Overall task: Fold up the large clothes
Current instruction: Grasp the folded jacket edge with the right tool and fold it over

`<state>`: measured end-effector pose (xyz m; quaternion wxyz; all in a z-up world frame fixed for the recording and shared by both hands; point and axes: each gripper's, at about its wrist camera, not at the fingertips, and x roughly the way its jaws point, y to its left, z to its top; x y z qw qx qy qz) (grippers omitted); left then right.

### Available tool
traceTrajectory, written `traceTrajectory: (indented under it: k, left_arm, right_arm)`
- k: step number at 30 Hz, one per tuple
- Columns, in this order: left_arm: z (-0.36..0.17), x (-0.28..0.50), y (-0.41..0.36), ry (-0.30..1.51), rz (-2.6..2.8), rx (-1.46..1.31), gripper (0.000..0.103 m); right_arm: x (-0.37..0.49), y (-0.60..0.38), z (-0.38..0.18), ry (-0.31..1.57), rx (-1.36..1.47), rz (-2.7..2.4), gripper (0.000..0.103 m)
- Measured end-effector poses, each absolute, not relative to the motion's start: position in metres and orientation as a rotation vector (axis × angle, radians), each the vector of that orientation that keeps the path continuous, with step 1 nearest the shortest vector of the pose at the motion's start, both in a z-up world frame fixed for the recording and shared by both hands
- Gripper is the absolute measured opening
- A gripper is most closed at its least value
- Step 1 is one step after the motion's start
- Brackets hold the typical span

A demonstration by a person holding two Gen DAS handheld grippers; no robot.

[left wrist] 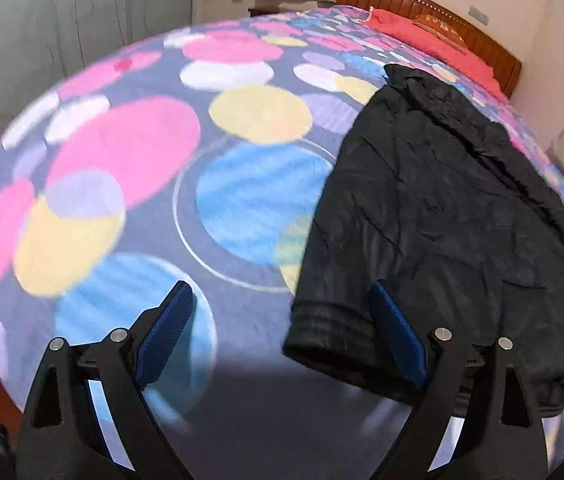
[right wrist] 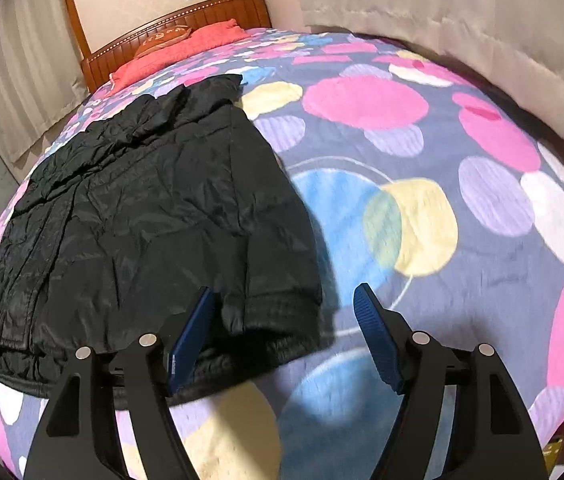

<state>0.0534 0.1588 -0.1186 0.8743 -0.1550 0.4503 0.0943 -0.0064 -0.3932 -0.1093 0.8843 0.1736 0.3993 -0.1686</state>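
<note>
A black padded jacket (left wrist: 441, 208) lies flat on the bed, folded inward with its sleeve cuffs (left wrist: 321, 332) toward me. In the left wrist view it fills the right half. My left gripper (left wrist: 281, 287) stands open above the jacket's near left corner, its right finger (left wrist: 397, 336) over the cloth and its left finger over bare blanket. In the right wrist view the jacket (right wrist: 142, 208) fills the left half. My right gripper (right wrist: 285, 291) is open over its near right corner, with the cuff (right wrist: 282, 314) below the gap. Neither gripper's pads press on the cloth.
The bed carries a blanket (left wrist: 130, 152) with large pink, blue and yellow circles. At its far end are a red pillow (right wrist: 178, 50), an orange cushion (right wrist: 162, 38) and a wooden headboard (right wrist: 210, 12). Curtains (right wrist: 421, 8) hang along the bed's far side.
</note>
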Motion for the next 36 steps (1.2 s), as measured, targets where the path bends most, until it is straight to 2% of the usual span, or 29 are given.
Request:
traceTrajectory:
  k: [5,21,24,30,33,35,36]
  left_arm:
    - [-0.13,0.056,0.156,0.964,0.109,-0.431,0.091]
    - [-0.135,0.074,0.148,0.913,0.089,-0.513,0.093]
    - [-0.135,0.073,0.151,0.894,0.107,-0.562,0.087]
    - [-0.137,0.059,0.149,0.868,0.085,-0.64,0.087]
    - [-0.138,0.069,0.149,0.868,0.094,-0.632,0.087]
    - [-0.138,0.074,0.153,0.854,0.095,-0.651,0.086]
    - [-0.139,0.077,0.155,0.853,0.1,-0.658,0.08]
  right_arm:
    - [-0.01,-0.392,-0.113,0.842,0.4,-0.325,0.071]
    - [0.004,-0.387,-0.129,0.793,0.569,-0.23,0.073]
    - [0.009,-0.395,-0.132,0.766,0.637,-0.224,0.073]
    - [0.012,-0.392,-0.129,0.771,0.66,-0.199,0.064]
    - [0.016,-0.389,-0.131,0.772,0.651,-0.2,0.064]
    - [0.019,-0.39,-0.131,0.767,0.662,-0.19,0.059]
    - [0.021,-0.391,-0.132,0.766,0.674,-0.18,0.055]
